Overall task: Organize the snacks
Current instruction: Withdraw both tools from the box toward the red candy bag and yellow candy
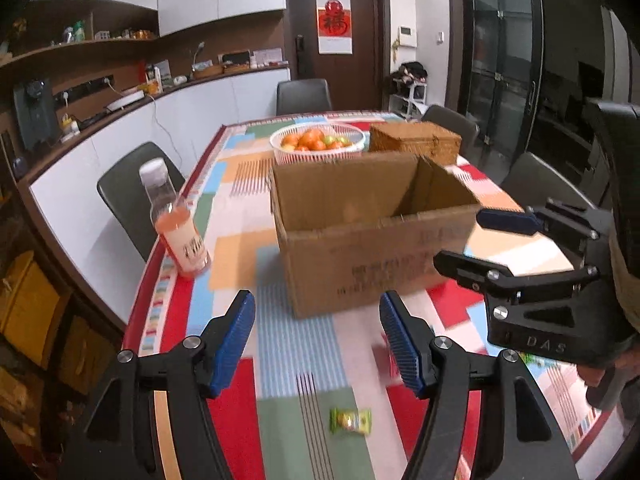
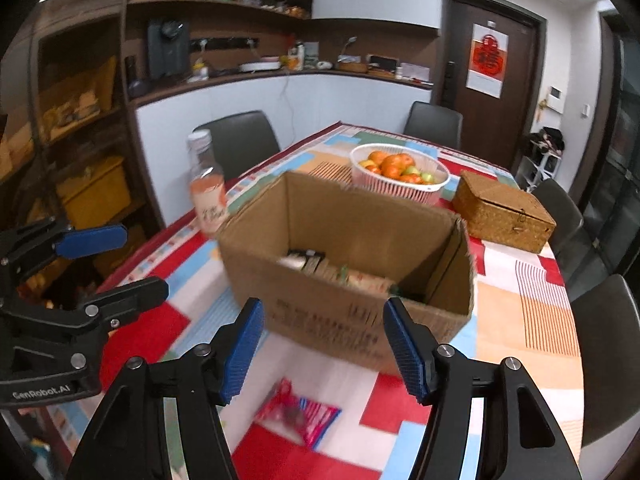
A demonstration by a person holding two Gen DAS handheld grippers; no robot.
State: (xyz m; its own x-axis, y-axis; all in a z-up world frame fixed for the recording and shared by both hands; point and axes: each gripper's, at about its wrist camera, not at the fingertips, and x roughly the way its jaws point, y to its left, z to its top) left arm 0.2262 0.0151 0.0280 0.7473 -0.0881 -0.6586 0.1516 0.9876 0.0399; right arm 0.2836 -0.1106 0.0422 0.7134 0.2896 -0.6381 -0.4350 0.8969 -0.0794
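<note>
An open cardboard box stands near the middle of the table, on its patchwork cloth of red, white, blue and orange. Seen from the right wrist, several packets lie on the box floor, though blur hides what they are. On the near side of the box, a red and blue snack packet lies flat on the cloth, below and between the spread blue pads of the right gripper, which grips nothing. In the left wrist view a small green and yellow wrapped snack lies on a green patch, also near the box, below the left gripper, whose fingers are likewise wide apart and empty. The right gripper shows at the right edge of that view, beside the box's right corner. To the left of the box a bottle of pink drink stands upright near the table edge. Beyond the box sit a white basket of oranges and green fruit and, to its right, a closed woven box. Dark chairs surround the table.
</note>
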